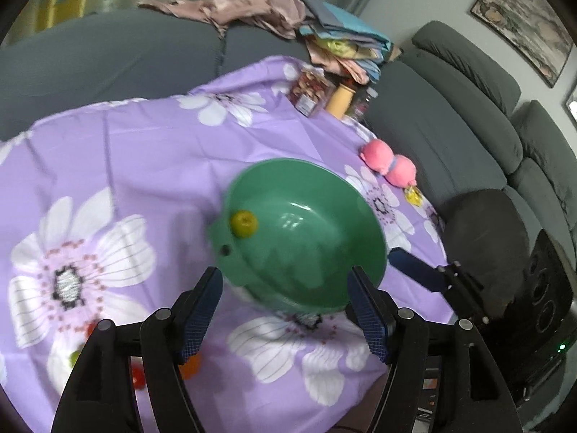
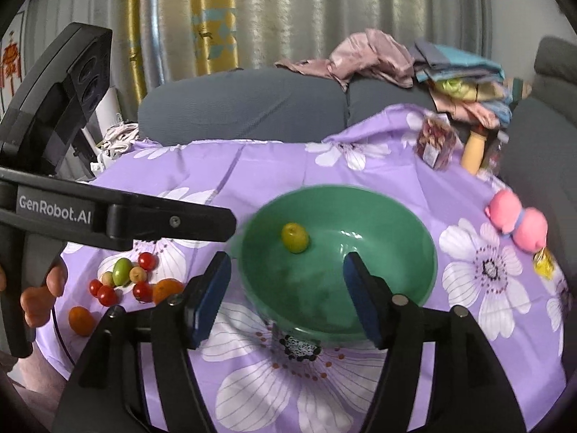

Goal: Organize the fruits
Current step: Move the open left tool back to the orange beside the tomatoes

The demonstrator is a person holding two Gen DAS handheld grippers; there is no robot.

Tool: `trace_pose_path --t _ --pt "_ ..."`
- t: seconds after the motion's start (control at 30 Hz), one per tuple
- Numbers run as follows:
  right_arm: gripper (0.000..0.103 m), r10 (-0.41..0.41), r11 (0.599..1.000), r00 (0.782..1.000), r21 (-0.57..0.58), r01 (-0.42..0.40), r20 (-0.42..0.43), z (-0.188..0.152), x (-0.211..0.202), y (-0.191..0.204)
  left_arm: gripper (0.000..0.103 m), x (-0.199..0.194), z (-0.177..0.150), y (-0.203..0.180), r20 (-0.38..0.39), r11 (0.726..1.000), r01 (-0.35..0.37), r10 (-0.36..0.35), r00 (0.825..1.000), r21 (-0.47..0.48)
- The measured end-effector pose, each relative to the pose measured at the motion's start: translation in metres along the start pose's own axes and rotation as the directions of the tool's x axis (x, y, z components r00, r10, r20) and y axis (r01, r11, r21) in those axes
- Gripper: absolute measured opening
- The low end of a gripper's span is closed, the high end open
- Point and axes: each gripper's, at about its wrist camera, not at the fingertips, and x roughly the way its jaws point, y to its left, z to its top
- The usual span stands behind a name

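Observation:
A green bowl (image 1: 324, 252) (image 2: 378, 252) stands on the purple flowered cloth, holding one yellow-green fruit (image 1: 244, 223) (image 2: 295, 238) near its far left wall. My left gripper (image 1: 285, 310) hovers open over the bowl's near rim, its pads touching nothing. My right gripper (image 2: 286, 299) is open too, above the bowl's near side with nothing between its fingers. Left of the bowl lies a pile of loose fruits (image 2: 122, 281): red cherry tomatoes, a green fruit and small oranges (image 2: 81, 319). The left gripper (image 2: 227, 225) shows there from the side, above that pile.
A pink plush toy (image 2: 515, 225) and a yellow sweet lie at the cloth's right edge. A snack box (image 2: 434, 144) and bottles stand at the back right. A grey sofa (image 1: 450, 126) with heaped clothes wraps around the table's far side and right.

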Motion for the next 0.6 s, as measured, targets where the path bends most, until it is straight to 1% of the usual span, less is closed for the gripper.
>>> trace_pose_path --t 0.03,0.1,0.37,0.43,0.6 --pt "0.066 -0.001 1.000 1.000 -0.008 0.001 0.004 0.001 -0.002 0.003 0.080 -0.004 -0.002 0.002 0.008 1.000 -0.001 0.001 1.000 -0.005" --pt "0.068 0.000 1.000 1.000 -0.023 0.000 0.013 0.003 -0.006 0.009 0.088 -0.013 -0.007 0.007 0.026 1.000 -0.002 0.003 1.000 -0.024" --pt "0.072 0.004 0.997 0.999 -0.081 -0.001 0.039 0.010 -0.022 0.037 0.088 -0.041 -0.023 0.023 0.068 0.998 -0.004 0.008 0.998 -0.060" --pt "0.074 0.005 0.996 0.999 -0.091 0.000 0.045 0.011 -0.024 0.044 0.090 -0.047 -0.028 0.027 0.074 0.998 -0.005 0.010 0.997 -0.069" --pt "0.077 0.020 0.992 0.999 -0.122 -0.015 0.036 0.011 -0.024 0.062 0.092 -0.059 -0.038 0.044 0.088 0.992 0.009 0.002 0.996 -0.128"
